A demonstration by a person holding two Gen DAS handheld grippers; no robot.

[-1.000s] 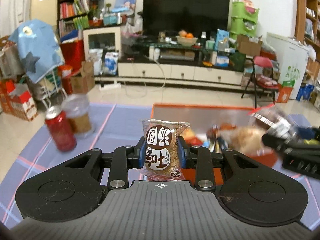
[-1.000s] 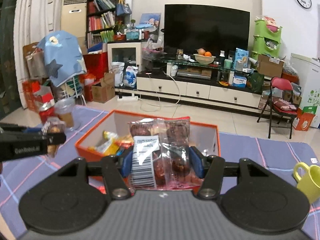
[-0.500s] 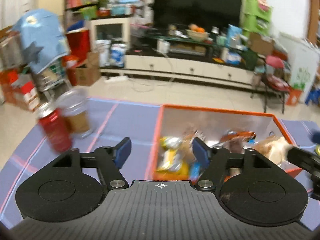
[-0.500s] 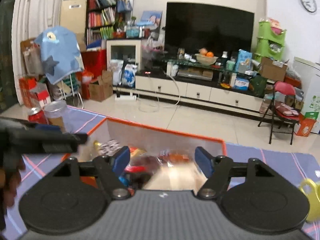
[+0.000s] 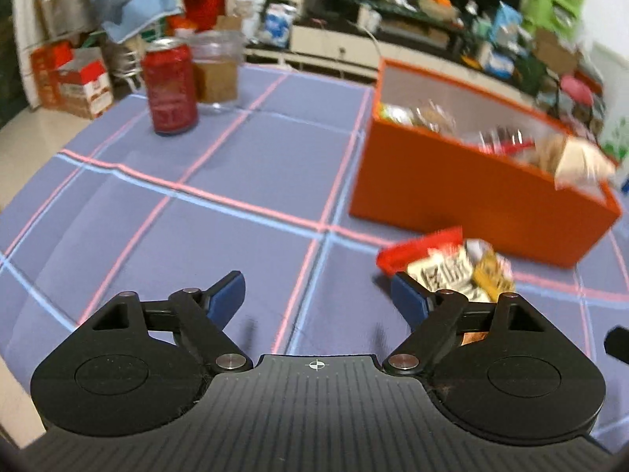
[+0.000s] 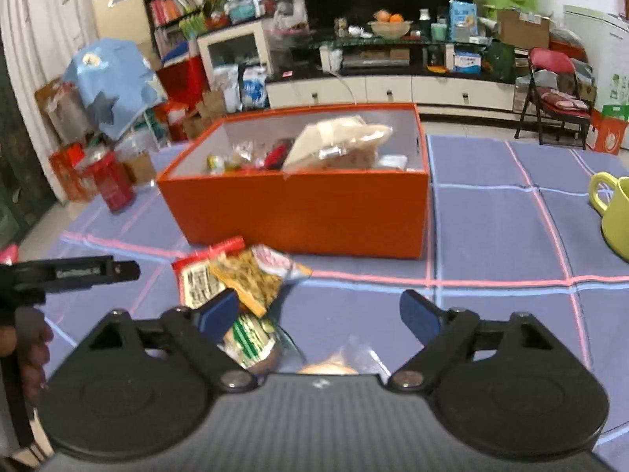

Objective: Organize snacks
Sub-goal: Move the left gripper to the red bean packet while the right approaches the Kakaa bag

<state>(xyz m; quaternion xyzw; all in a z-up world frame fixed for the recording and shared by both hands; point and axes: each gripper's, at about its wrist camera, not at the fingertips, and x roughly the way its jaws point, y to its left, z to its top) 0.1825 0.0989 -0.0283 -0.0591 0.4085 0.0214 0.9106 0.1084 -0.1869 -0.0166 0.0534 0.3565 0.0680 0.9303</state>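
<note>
Checked tablecloth bare left of orange box; both tongs spread, holding nothing.

I can make out very little lettering: large dark Chinese characters on the white face of a snack packet on the desk, too blurred to read, and a pale word on the side of the left tongs, likewise unreadable
</note>
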